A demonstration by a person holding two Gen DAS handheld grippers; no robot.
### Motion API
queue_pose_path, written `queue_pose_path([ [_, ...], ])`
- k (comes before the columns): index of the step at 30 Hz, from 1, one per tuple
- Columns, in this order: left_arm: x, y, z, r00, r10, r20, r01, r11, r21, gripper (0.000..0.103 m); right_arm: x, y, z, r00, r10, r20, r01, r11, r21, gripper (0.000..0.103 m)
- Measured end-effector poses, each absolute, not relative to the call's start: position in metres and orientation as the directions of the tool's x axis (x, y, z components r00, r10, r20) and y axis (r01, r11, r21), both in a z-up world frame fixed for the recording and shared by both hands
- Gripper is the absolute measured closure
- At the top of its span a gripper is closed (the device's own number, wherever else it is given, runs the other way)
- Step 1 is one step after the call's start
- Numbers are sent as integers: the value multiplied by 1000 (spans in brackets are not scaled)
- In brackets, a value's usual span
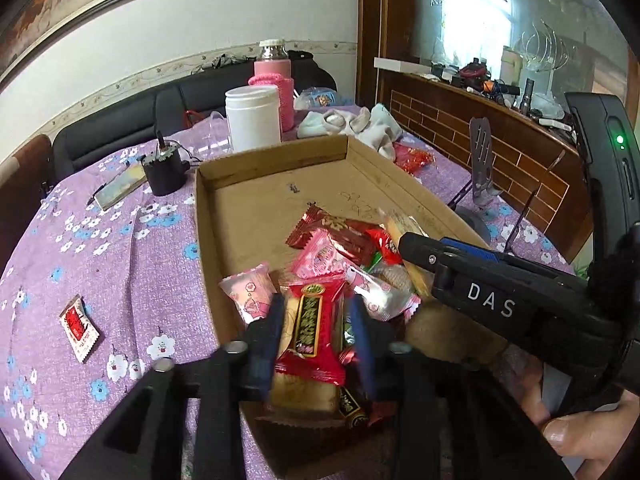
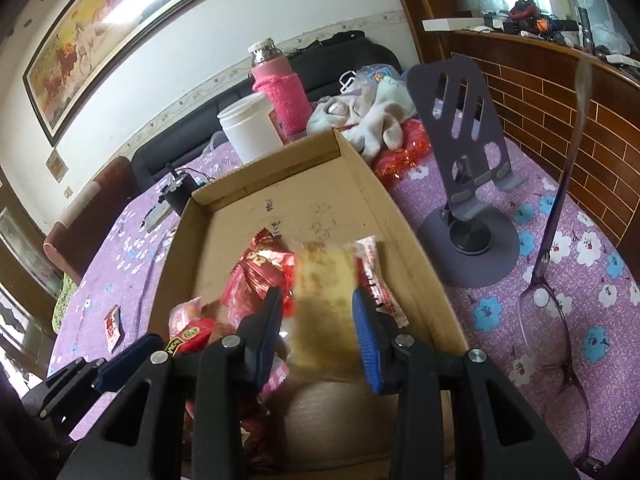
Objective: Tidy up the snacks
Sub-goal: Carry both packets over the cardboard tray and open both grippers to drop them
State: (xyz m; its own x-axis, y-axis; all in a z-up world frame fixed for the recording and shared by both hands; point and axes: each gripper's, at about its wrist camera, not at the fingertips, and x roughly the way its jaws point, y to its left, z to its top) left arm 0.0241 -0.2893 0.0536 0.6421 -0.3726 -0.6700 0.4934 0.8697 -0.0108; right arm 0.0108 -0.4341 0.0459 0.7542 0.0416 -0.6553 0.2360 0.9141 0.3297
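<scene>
A shallow cardboard box (image 1: 276, 156) (image 2: 264, 168) lies on the purple flowered tablecloth, with several wrapped snacks heaped in its near end. My left gripper (image 1: 318, 320) hangs over that heap. It stands open, and a red packet with a gold label (image 1: 312, 328) lies between its fingers. My right gripper (image 2: 320, 316) is shut on a clear packet with a yellow cake (image 2: 326, 296), which looks blurred. In the left wrist view the right gripper (image 1: 404, 240) reaches in from the right, over red and pink packets (image 1: 332, 256). One small red-and-white packet (image 1: 79, 330) (image 2: 112, 326) lies outside the box.
Behind the box stand a white jar (image 1: 252, 116) and a pink flask (image 1: 276, 80), with a pile of socks (image 1: 360, 124) beside them. A purple phone stand (image 2: 468, 168) and glasses (image 2: 552, 320) lie right of the box. A black device (image 1: 164, 172) sits to the left. A hand (image 1: 580, 432) holds the right gripper.
</scene>
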Motion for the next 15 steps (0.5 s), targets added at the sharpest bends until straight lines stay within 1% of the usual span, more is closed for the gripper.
queue_pose_path([
  [1,23,-288,56,651,-373,-661,492,871,-7,56,10,-433,48,759,36,-650,233,917,323,69],
  [6,21,-282,68,686,-365,-629,475,880,8,55,3,-428,59,792,1,-610,226,928,295,68],
  [8,21,-276,73,700,-354,-620,456,890,7,55,-1,-427,64,810,-11,-587,224,930,291,65],
  [15,30,-249,92,702,-328,-632,380,923,-58,53,-11,-420,74,857,-33,-515,205,937,281,64],
])
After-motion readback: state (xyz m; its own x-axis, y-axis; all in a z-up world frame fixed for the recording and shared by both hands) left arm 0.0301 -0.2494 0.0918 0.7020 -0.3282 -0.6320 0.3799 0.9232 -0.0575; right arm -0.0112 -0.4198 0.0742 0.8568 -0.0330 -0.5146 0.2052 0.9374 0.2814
